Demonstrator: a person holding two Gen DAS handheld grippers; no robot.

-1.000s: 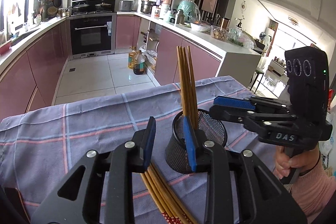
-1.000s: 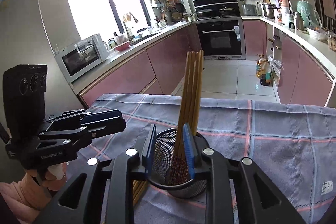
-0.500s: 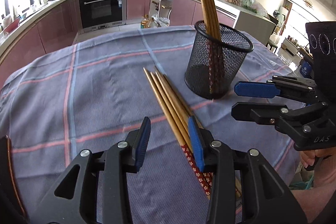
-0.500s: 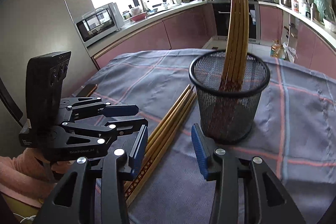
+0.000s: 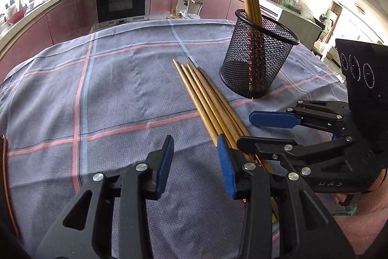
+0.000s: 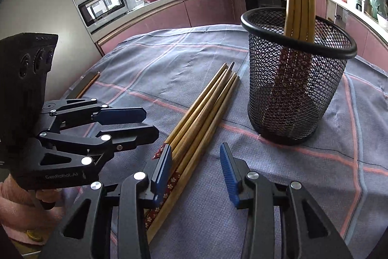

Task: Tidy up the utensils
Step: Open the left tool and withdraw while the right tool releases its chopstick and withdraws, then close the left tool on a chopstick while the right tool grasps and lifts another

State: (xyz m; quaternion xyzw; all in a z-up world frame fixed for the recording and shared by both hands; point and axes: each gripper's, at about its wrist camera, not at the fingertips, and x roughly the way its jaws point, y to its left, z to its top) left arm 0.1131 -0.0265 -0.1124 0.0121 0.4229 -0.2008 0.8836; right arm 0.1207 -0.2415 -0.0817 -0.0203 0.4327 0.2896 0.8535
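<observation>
both claws (image 5: 195, 162) (image 6: 196, 166) gape empty beside loose chopsticks (image 5: 208, 103), bare cloth (image 5: 109, 94) left

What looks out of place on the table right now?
A bundle of loose chopsticks lies flat on the tablecloth beside the mesh holder, while other chopsticks already stand inside it. Nothing looks spilled or damaged. Both tongs are open and empty.

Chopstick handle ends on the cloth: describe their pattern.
Dark red with small pale flowers on the loose chopsticks, clearest in the right wrist view.
</observation>
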